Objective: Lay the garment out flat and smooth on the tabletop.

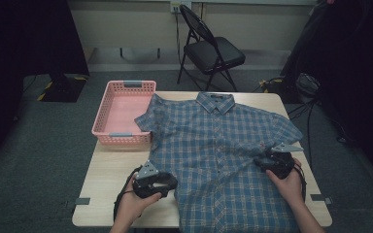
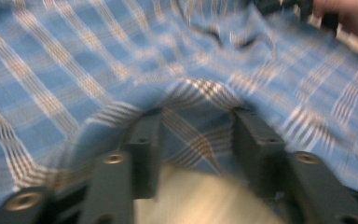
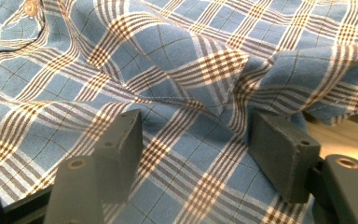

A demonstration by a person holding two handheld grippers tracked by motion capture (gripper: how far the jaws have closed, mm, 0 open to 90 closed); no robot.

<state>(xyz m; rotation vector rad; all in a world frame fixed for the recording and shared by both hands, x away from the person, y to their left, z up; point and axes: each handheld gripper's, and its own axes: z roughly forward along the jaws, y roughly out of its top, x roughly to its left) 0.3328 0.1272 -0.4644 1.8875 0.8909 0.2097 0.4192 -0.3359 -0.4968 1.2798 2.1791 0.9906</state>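
Note:
A blue plaid short-sleeved shirt (image 1: pixel 218 155) lies spread front-up on the wooden table (image 1: pixel 111 174), collar toward the far edge. My left gripper (image 1: pixel 167 183) is at the shirt's left side edge, open, with the raised cloth edge (image 2: pixel 198 135) between its jaws. At the shirt's right side, below the sleeve, my right gripper (image 1: pixel 261 161) stands open over a ridge of bunched fabric (image 3: pixel 200 135). A hand holds each gripper. In the left gripper view the other gripper (image 2: pixel 303 9) and hand show at the top right.
A pink plastic basket (image 1: pixel 124 112) sits on the table's far left corner, and the shirt's left sleeve touches it. A black folding chair (image 1: pixel 211 48) stands beyond the table. Dark equipment and cables lie on the floor to the right.

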